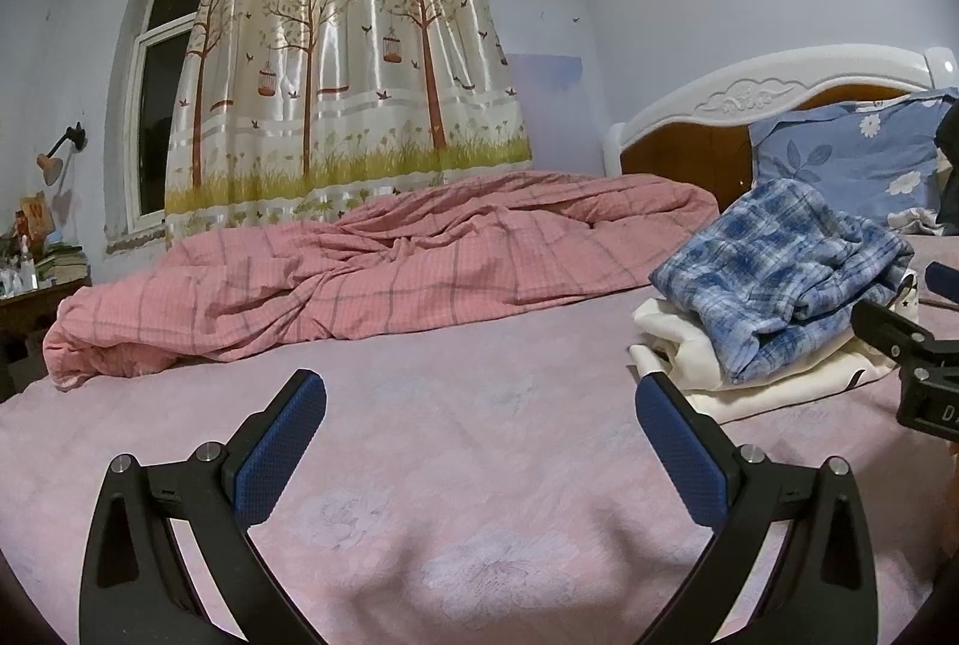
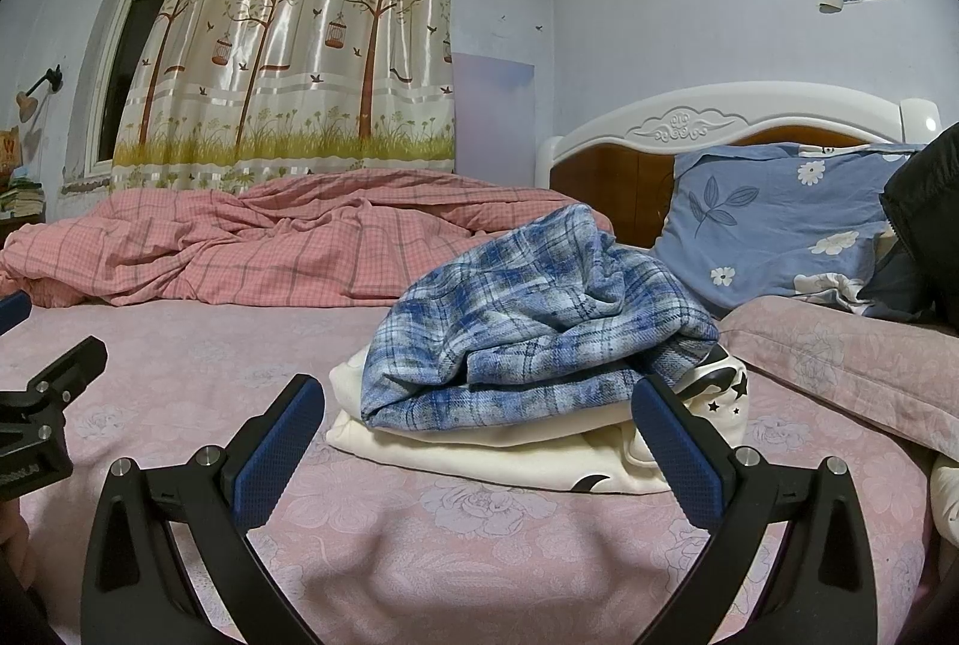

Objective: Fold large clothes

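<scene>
A crumpled blue plaid shirt (image 2: pixel 539 321) lies on top of a folded cream garment (image 2: pixel 479 450) with black stars and a moon, on the pink flowered bed sheet (image 2: pixel 455 543). The same pile shows at the right of the left wrist view, plaid shirt (image 1: pixel 779 279) on cream garment (image 1: pixel 689 351). My right gripper (image 2: pixel 479 441) is open and empty, its fingers just in front of the pile. My left gripper (image 1: pixel 479 435) is open and empty over bare sheet, left of the pile. The right gripper's body shows at the right edge of the left view (image 1: pixel 923 363).
A rumpled pink checked duvet (image 1: pixel 371 273) lies across the far side of the bed. A blue flowered pillow (image 2: pixel 791 219) and a pink pillow (image 2: pixel 851 363) lie by the white headboard (image 2: pixel 719 117). A dark jacket (image 2: pixel 929 201) is at right. A curtained window (image 1: pixel 335 75) is behind.
</scene>
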Demonstrator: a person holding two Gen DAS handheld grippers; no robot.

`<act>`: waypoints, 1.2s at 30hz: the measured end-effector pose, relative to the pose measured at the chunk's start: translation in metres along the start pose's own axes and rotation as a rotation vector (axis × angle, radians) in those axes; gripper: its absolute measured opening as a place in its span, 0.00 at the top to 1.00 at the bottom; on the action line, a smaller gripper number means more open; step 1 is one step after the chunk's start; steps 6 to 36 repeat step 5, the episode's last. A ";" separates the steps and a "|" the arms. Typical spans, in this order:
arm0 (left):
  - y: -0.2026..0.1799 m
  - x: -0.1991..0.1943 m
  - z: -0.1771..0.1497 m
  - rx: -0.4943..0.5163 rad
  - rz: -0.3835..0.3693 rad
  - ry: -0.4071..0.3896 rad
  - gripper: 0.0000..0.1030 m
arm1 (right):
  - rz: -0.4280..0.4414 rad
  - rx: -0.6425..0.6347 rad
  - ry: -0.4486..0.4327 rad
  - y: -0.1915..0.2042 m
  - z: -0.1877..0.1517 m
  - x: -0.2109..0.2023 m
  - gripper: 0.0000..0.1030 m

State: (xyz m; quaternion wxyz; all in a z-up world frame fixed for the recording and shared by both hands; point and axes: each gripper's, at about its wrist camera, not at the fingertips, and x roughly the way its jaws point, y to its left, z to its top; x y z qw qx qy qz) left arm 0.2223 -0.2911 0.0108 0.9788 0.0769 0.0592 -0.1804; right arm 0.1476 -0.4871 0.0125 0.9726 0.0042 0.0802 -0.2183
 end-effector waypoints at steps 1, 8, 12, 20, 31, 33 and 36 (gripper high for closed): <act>0.001 0.000 0.000 -0.002 0.001 -0.001 0.00 | 0.000 0.000 0.000 0.000 0.000 0.000 0.00; 0.000 -0.002 0.000 0.006 0.006 -0.014 0.00 | -0.001 -0.004 0.001 0.000 0.000 0.000 0.00; 0.000 -0.002 0.000 0.006 0.006 -0.014 0.00 | -0.001 -0.004 0.001 0.000 0.000 0.000 0.00; 0.000 -0.002 0.000 0.006 0.006 -0.014 0.00 | -0.001 -0.004 0.001 0.000 0.000 0.000 0.00; 0.000 -0.002 0.000 0.006 0.006 -0.014 0.00 | -0.001 -0.004 0.001 0.000 0.000 0.000 0.00; 0.000 -0.002 0.000 0.006 0.006 -0.014 0.00 | -0.001 -0.004 0.001 0.000 0.000 0.000 0.00; 0.000 -0.002 0.000 0.006 0.006 -0.014 0.00 | -0.001 -0.004 0.001 0.000 0.000 0.000 0.00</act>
